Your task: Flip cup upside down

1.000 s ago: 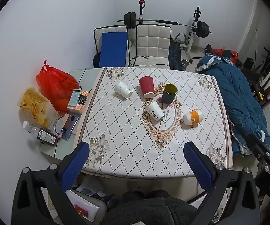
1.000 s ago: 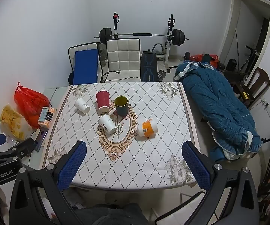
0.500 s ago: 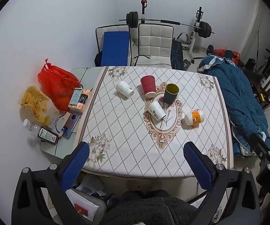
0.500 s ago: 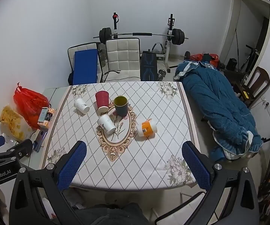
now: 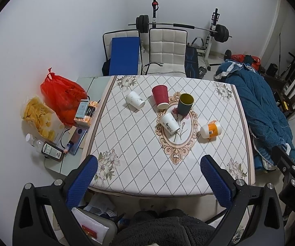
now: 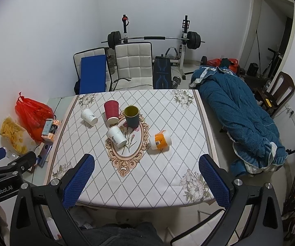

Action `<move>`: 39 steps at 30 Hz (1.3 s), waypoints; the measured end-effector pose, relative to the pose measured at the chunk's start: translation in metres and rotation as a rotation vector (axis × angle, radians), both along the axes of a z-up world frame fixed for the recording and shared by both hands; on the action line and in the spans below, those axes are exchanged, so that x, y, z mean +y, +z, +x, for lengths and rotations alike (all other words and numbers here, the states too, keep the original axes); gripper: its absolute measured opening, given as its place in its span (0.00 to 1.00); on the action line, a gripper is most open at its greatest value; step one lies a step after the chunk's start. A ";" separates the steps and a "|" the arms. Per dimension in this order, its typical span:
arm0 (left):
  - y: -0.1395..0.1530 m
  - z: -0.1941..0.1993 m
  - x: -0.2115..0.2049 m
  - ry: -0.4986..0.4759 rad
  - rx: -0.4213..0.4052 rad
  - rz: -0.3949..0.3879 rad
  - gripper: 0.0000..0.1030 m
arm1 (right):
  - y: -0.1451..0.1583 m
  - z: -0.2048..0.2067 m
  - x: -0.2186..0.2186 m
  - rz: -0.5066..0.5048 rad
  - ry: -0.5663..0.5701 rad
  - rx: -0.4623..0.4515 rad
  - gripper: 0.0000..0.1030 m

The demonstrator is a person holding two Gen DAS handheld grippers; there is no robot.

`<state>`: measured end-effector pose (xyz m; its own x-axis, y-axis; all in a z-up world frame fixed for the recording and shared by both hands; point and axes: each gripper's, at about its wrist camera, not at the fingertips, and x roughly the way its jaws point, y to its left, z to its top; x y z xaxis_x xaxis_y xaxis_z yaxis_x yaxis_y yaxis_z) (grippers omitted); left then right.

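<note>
Several cups sit on the table with the patterned cloth. A dark cup with a yellow inside stands upright. A red cup, two white cups and an orange-and-white cup lie on their sides. My left gripper and right gripper are both open and empty, held above the table's near edge, well short of the cups.
A red plastic bag, a bag of chips, a phone and small bottles lie on the side shelf at left. A blue quilt lies at right. Two chairs and a barbell rack stand behind the table.
Both views have drifted slightly; the table and cups sit a little lower in the left wrist view. No cup has moved. Both grippers stay open.
</note>
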<state>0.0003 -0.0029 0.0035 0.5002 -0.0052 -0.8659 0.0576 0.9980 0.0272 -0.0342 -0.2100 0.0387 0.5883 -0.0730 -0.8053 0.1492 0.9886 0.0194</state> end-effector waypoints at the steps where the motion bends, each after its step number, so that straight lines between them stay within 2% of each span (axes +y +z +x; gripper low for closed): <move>1: 0.000 0.000 0.000 0.000 0.000 -0.002 1.00 | 0.000 0.000 0.000 0.000 0.002 0.000 1.00; 39: 0.003 0.001 -0.003 0.001 -0.008 0.001 1.00 | 0.011 0.000 -0.001 0.013 -0.011 -0.018 1.00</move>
<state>0.0009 -0.0056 0.0063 0.5070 -0.0037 -0.8620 0.0561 0.9980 0.0287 -0.0344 -0.2108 0.0493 0.6022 -0.0687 -0.7954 0.1593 0.9866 0.0354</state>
